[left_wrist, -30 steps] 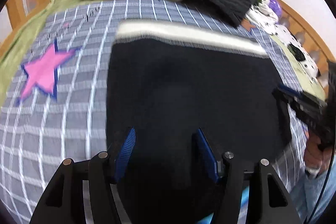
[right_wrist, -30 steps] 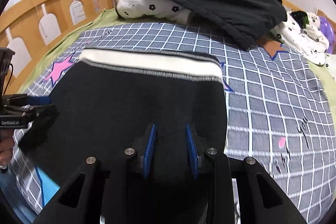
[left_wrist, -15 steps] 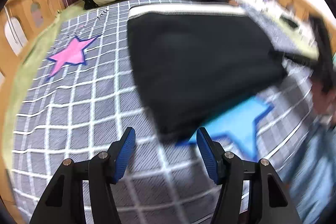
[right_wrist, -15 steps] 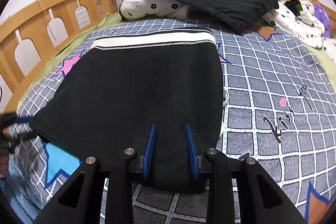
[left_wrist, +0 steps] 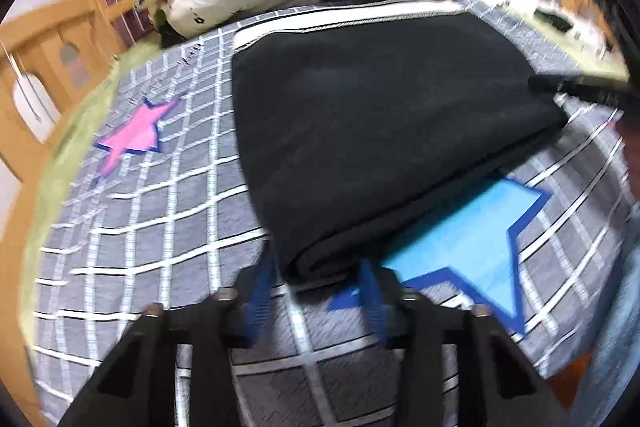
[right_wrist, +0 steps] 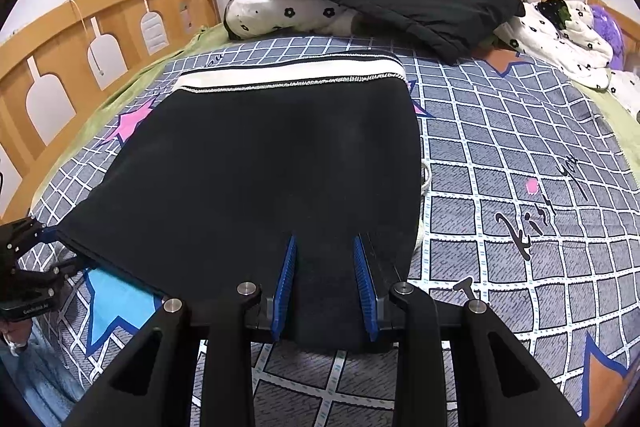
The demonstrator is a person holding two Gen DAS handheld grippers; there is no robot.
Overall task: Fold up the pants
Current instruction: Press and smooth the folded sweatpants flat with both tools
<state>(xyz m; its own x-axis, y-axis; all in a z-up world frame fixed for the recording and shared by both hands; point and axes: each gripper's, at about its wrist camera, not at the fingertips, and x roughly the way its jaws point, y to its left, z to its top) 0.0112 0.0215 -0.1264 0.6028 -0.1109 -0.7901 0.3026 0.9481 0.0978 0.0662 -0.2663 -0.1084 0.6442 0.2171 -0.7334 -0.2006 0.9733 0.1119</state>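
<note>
Both tongs point forward over the pants [right_wrist: 264, 167]: left tongs [left_wrist: 316, 291] gape empty, right tongs [right_wrist: 325, 287] straddle the hem.

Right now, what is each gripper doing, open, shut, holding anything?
Left gripper: open, at the pants' near corner, gripping nothing.
Right gripper: open, pants edge between its fingers.

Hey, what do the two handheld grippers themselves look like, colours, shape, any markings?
Both are matte black frames with angular struts and silver bolt heads. The right gripper has two flat fingers lined with ribbed blue pads. The left gripper matches, though blurred; seen from the right wrist view, its body carries small white lettering too small to read. No cables show.
</note>
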